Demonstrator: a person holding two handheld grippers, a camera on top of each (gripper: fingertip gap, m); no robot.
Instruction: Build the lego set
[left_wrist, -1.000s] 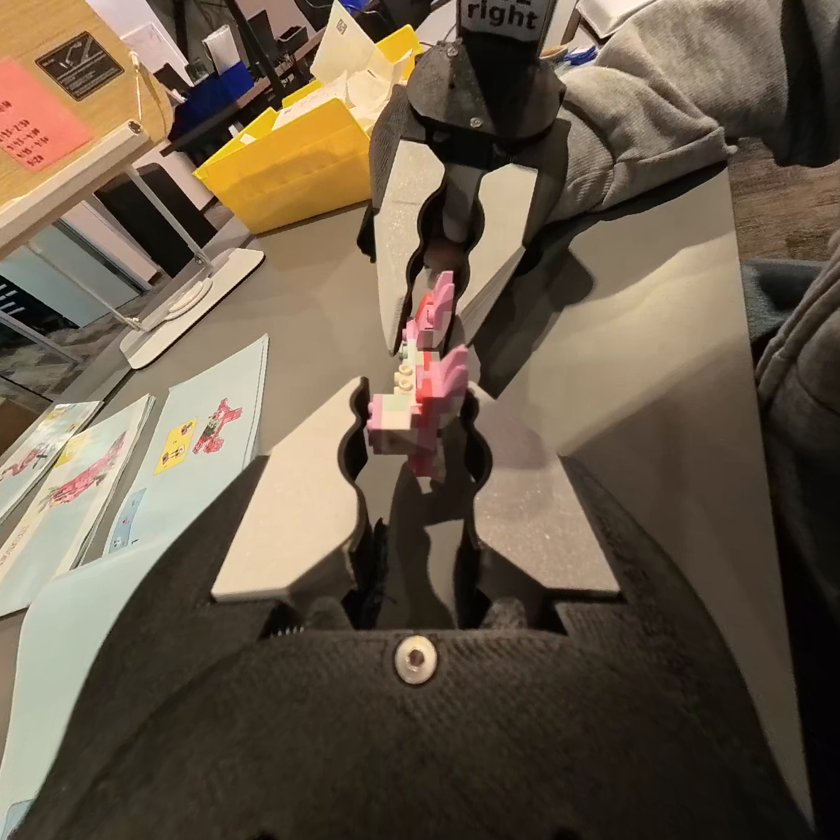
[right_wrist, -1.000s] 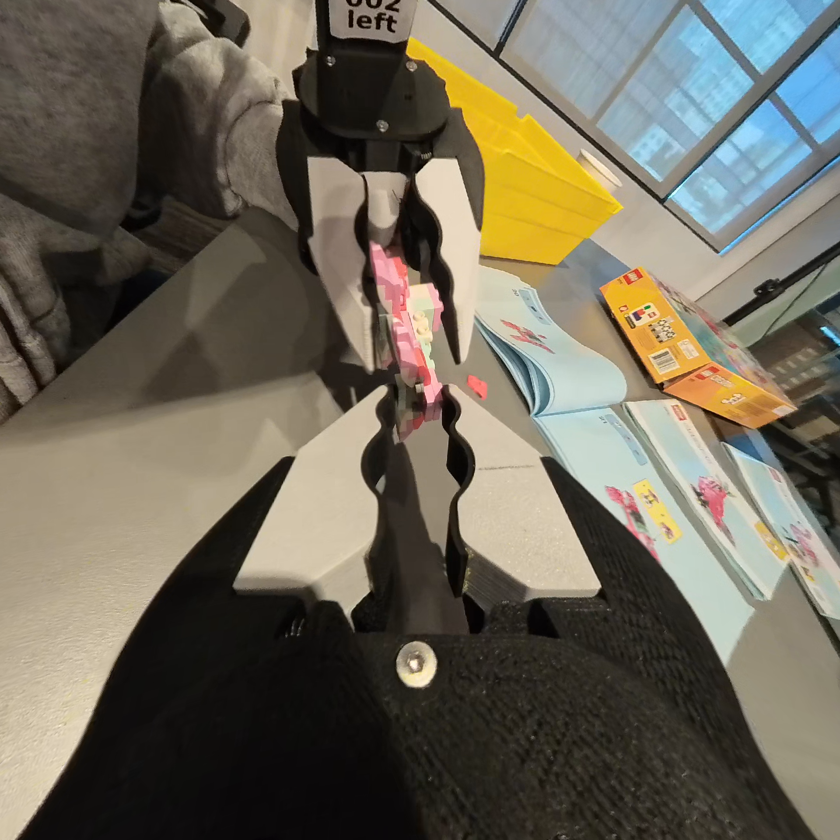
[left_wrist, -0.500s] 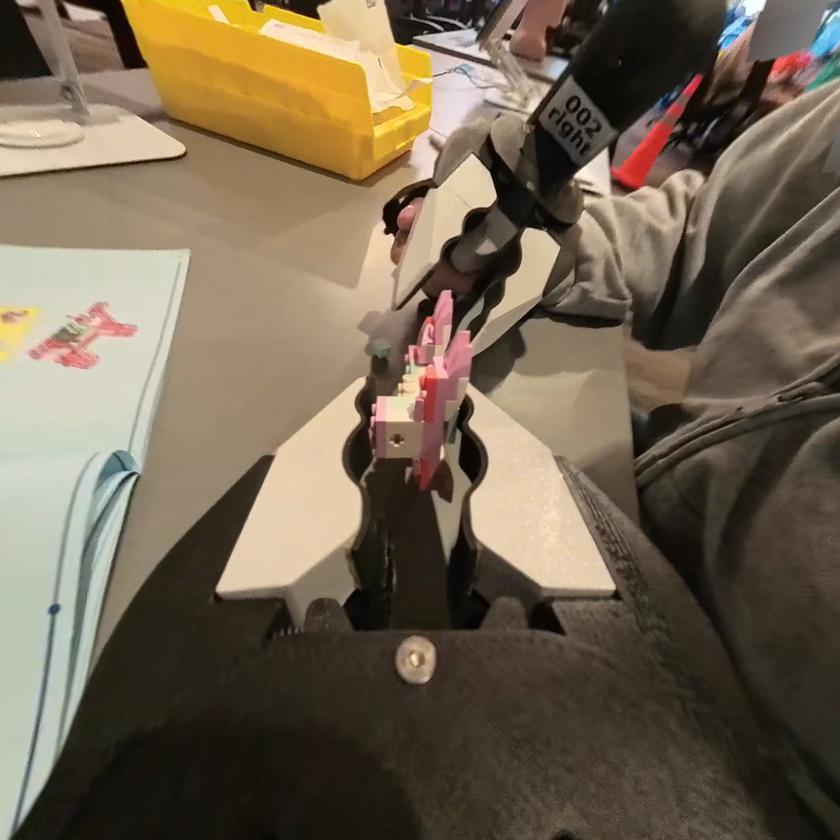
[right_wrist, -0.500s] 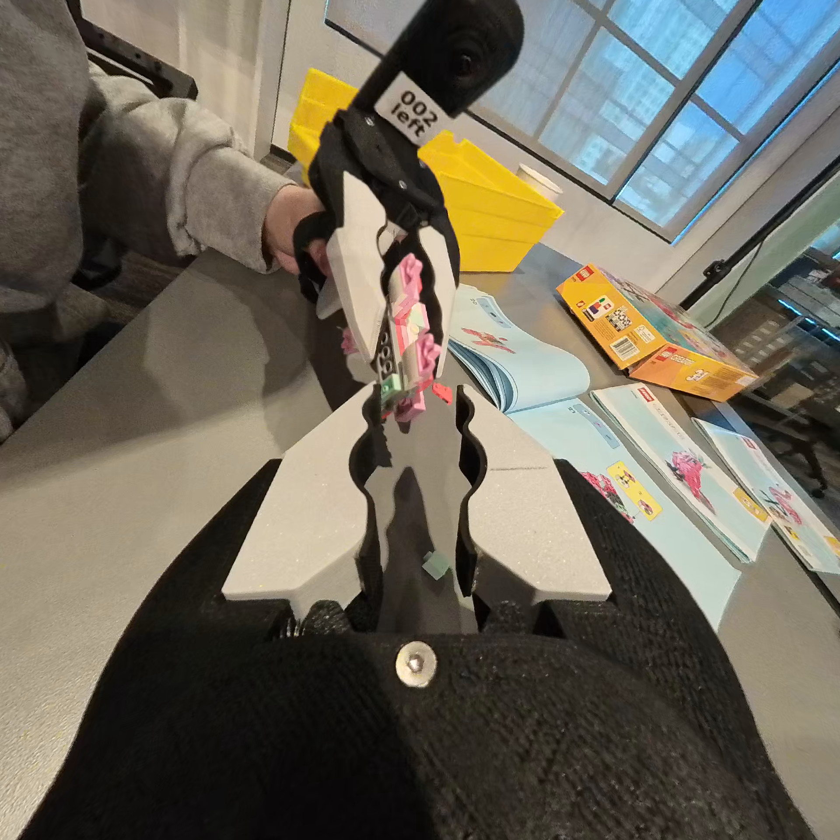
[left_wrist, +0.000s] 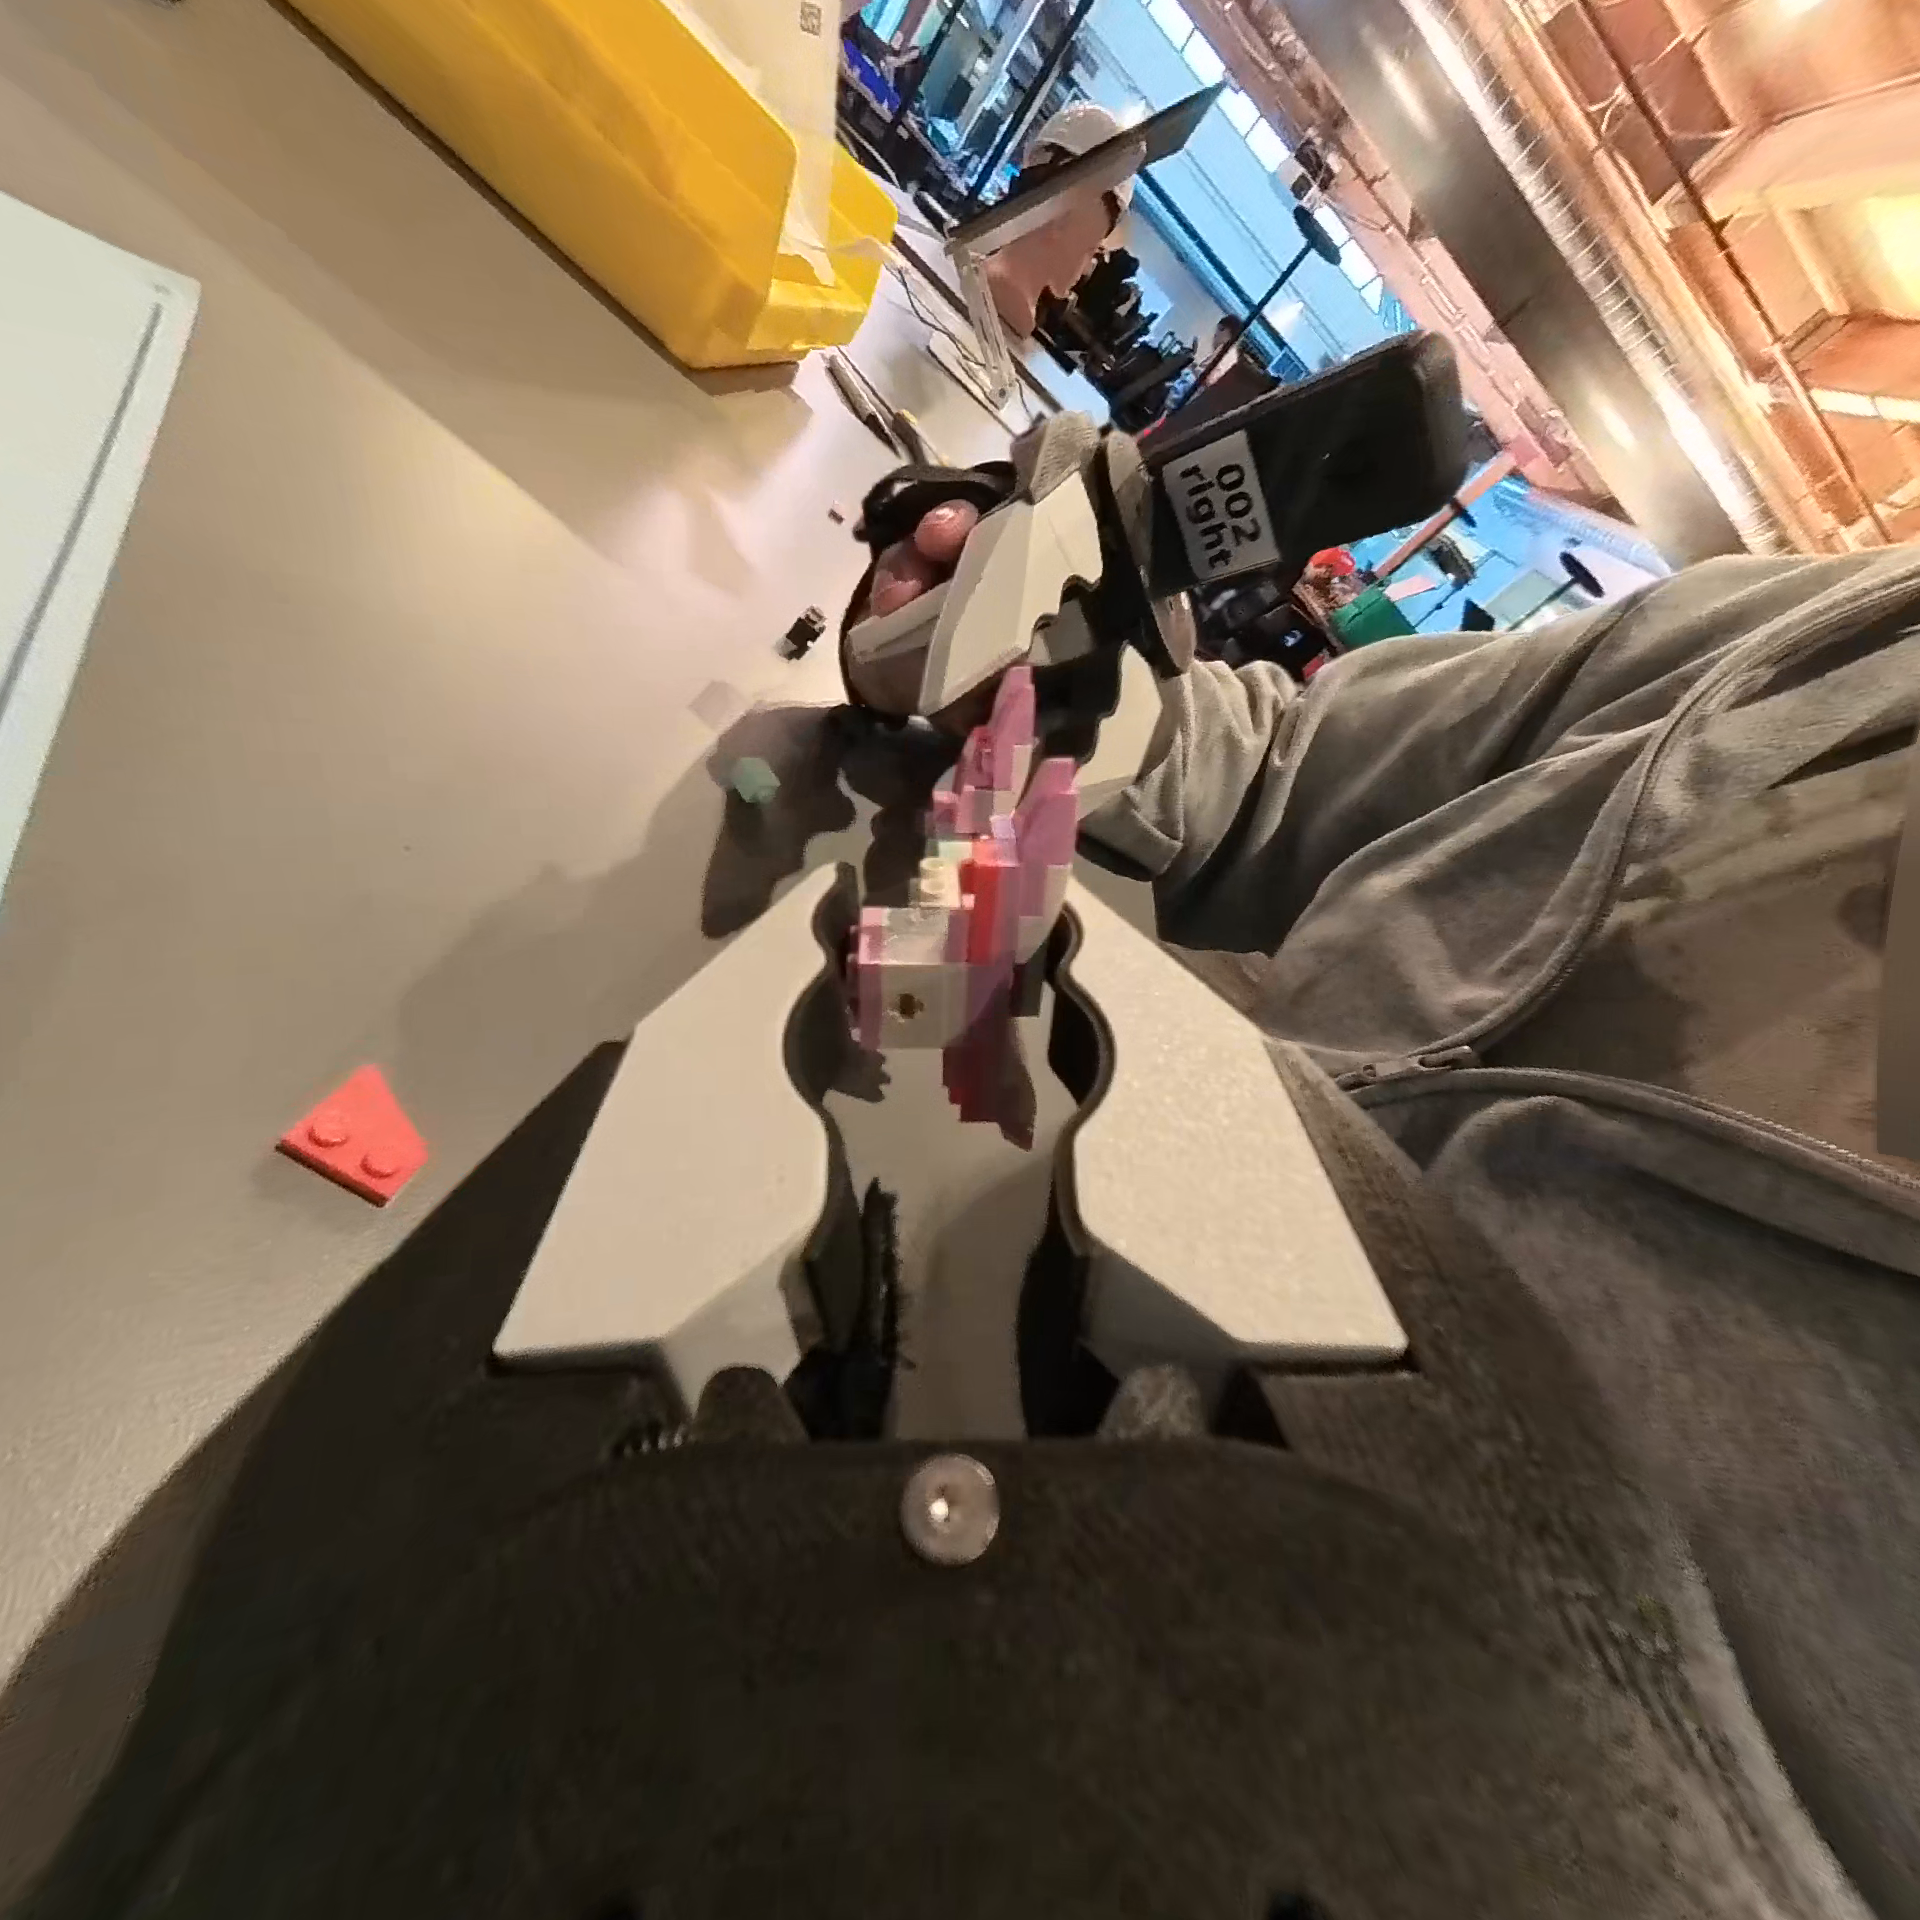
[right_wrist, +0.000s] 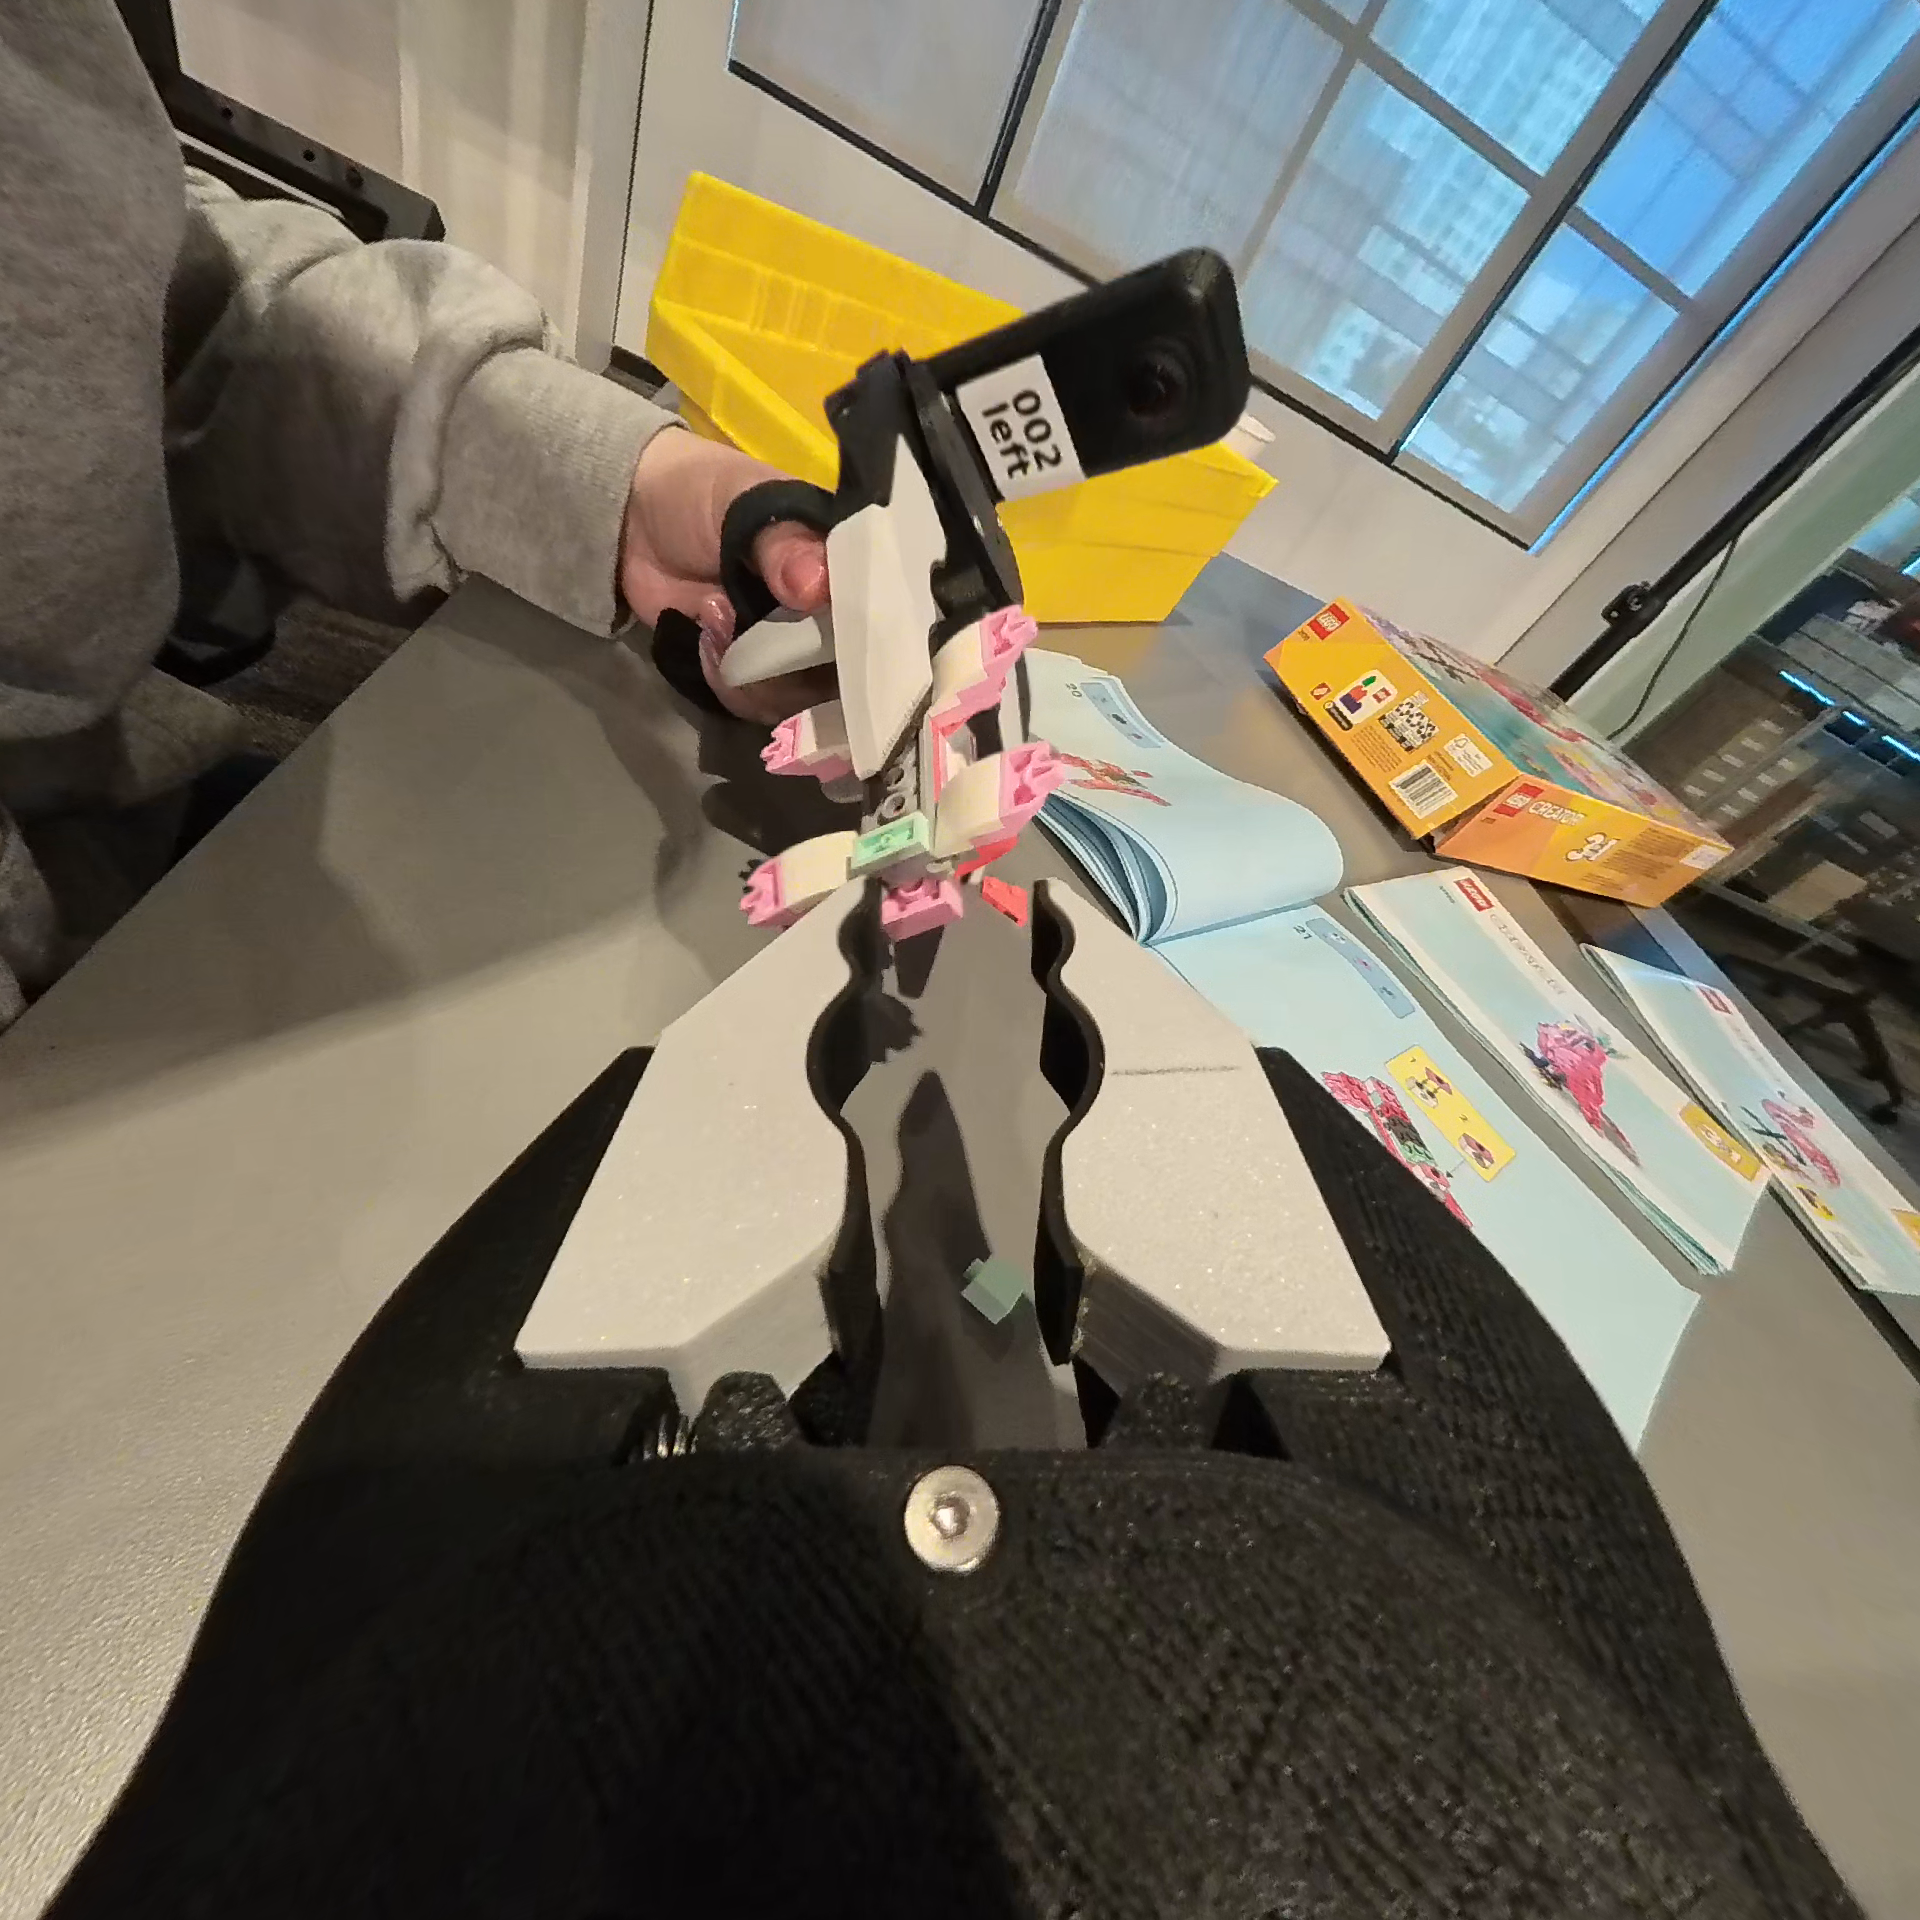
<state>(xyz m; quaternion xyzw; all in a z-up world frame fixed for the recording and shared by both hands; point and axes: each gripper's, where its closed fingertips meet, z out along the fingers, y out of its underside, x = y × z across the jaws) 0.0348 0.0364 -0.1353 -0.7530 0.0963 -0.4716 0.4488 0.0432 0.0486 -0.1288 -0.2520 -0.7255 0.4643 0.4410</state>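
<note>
In the left wrist view, the left hand-held gripper (left_wrist: 951, 971) is clamped on the pink lego model (left_wrist: 961, 935), which sits between its 2 fingertips above the grey tabletop (left_wrist: 364, 727). A red wedge plate (left_wrist: 353, 1135) lies on the tabletop at 9 o'clock of the model; a small mint brick (left_wrist: 750, 779) lies at 11 o'clock, farther off. Beyond the model, at 12 o'clock, is the right hand-held gripper (left_wrist: 977, 634). In the right wrist view the right hand-held gripper (right_wrist: 951, 935) stands open with nothing between its fingers, and the mint brick (right_wrist: 992, 1291) shows on the tabletop through the gap near their base. Farther out lie light-blue instruction booklets (right_wrist: 1455, 1039) at 2 o'clock, an orange box (right_wrist: 1475, 758), and yellow bins (right_wrist: 883, 343) at 12 o'clock.
</note>
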